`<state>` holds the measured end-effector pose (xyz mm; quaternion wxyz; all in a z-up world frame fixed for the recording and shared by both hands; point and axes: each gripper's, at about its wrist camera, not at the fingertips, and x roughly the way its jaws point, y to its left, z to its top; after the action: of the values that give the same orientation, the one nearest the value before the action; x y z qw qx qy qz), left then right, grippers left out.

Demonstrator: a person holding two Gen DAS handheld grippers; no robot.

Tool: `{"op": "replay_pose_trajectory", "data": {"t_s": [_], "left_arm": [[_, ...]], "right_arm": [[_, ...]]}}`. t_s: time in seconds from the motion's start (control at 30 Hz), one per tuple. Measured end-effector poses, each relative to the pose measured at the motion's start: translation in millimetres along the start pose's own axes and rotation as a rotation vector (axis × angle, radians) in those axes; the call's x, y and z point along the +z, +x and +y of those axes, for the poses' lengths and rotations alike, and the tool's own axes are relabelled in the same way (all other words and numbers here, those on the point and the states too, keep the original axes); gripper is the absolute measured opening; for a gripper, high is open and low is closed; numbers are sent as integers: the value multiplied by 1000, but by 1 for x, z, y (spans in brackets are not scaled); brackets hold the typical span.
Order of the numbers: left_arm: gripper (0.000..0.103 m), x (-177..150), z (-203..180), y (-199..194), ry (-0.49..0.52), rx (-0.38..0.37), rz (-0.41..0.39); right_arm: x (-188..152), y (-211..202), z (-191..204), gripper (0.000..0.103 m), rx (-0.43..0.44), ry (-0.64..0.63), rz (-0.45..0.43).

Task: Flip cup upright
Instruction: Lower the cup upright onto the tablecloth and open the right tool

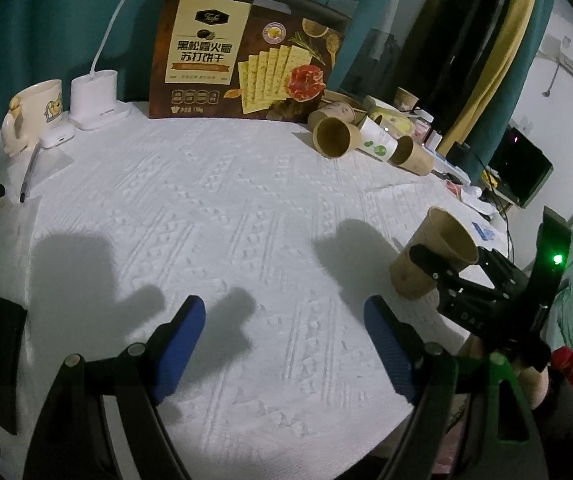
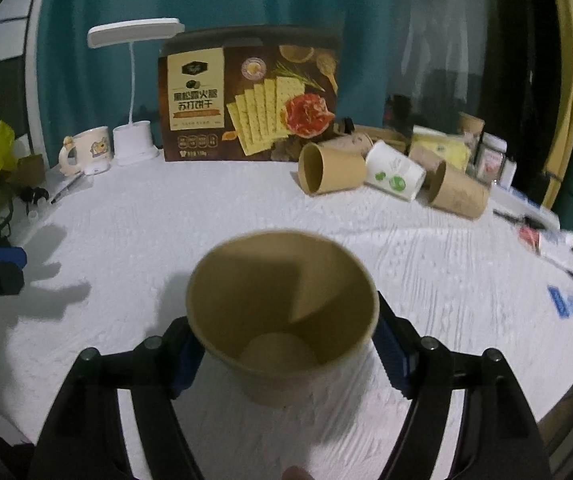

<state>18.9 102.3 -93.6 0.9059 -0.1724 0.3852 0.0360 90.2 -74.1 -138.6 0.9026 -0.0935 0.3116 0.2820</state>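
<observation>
Right gripper (image 2: 286, 354) sits around the brown paper cup (image 2: 282, 312), blue pads (image 2: 392, 354) flanking its lower wall on both sides. We see the cup mouth-up, standing on the white textured tablecloth (image 2: 166, 240), leaning a bit in the left wrist view. Whether the pads press the wall or stand just off it we cannot tell: the cup rim hides the contact and the right wrist frame is blurred. In the left wrist view the same cup (image 1: 432, 254) stands at the right side of the table with one black finger (image 1: 426, 260) of the right gripper across its side.

Left gripper (image 1: 284, 336) hangs over bare cloth, jaws apart, nothing between its blue pads (image 1: 184, 344).

At the back of the table we note three more cups lying on their sides: a brown one (image 2: 330, 168), a white one with green print (image 2: 394, 176), another brown one (image 2: 460, 194). Behind them a cracker box (image 2: 248, 94) stands upright. Left of it are a white desk lamp (image 2: 132, 142) and a cream mug (image 2: 88, 148).
</observation>
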Motion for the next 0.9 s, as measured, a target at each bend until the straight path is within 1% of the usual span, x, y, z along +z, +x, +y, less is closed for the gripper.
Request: {"op": "replay_pose_trajectory", "data": {"t_s": [0.13,0.27,0.37,0.43,0.53,0.77,0.9], "left_arm": [[82,-5,-12,5,20,9,21],[82,-10,-27,10,39,1,44],[82,-11,-35,10,42,-3,50],[82,-12,-41,6,56,5,38],[82,-15,-49,3,79,8,26],[82,-21,-76,-5,185,31,-17],[85,-21,-92,-11,239,28,-51]], "right_arm": [[-6,-6,-2,73,23,39,38],[-14,-15,-1,73,40,55,73],[-24,-28,-1,73,50,66,82],[-31,-38,-2,73,52,71,89],[-38,-54,-5,74,30,81,94],[-44,-94,-25,74,-5,154,68],[-45,-116,-38,74,-31,188,49]]}}
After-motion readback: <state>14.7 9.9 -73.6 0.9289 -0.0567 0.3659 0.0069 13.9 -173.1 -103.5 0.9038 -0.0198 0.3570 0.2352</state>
